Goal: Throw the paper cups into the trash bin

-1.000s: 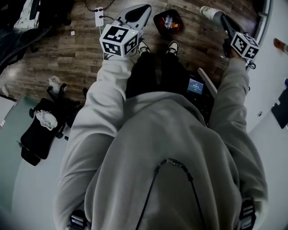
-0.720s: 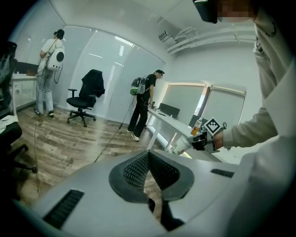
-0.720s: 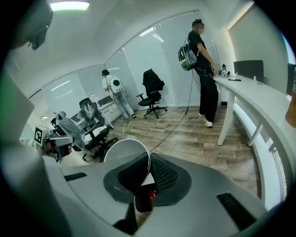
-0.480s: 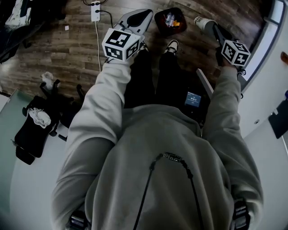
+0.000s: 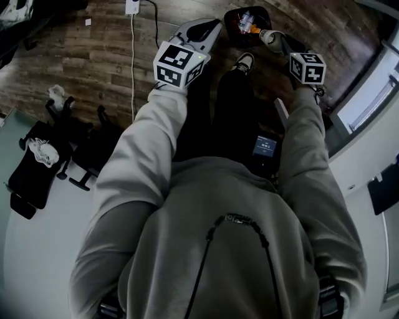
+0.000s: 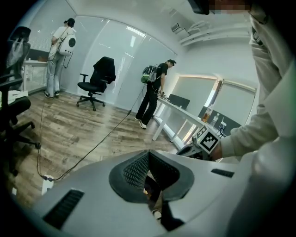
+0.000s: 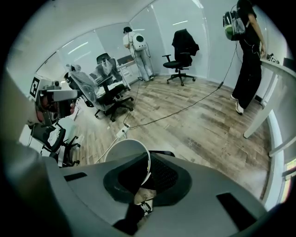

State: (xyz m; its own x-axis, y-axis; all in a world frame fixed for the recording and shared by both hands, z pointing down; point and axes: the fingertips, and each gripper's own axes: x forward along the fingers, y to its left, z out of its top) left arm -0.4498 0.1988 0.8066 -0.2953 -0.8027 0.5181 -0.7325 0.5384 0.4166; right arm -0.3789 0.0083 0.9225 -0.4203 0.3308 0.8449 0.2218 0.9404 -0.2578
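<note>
**Paper cup clenched in the right claw, at the edge of the trash bin**

At the far left of the head view, dark office chairs stand on the pale floor. To their right, a white cable runs up the wood floor to a power strip at the top edge.

Next comes the left claw, in the upper middle of the frame. The left gripper view shows this claw clenched, with its dark pads meeting at the tips and nothing between them.

Just to its right, at the top of the head view, sits the black trash bin, with the person's shoe below it. The paper cup lies against the bin's right edge in the picture, held sideways at the tip of the right claw. In the right gripper view the right claw grips the cup by its wall, and the white rim curves out to the left of the pads.

The top of the frame cuts off the bin. Something orange lies inside it, too small to name. The claw's shell hides the cup's lower part. Whether the cup hangs over the bin's opening or just beside it cannot be told.
</note>
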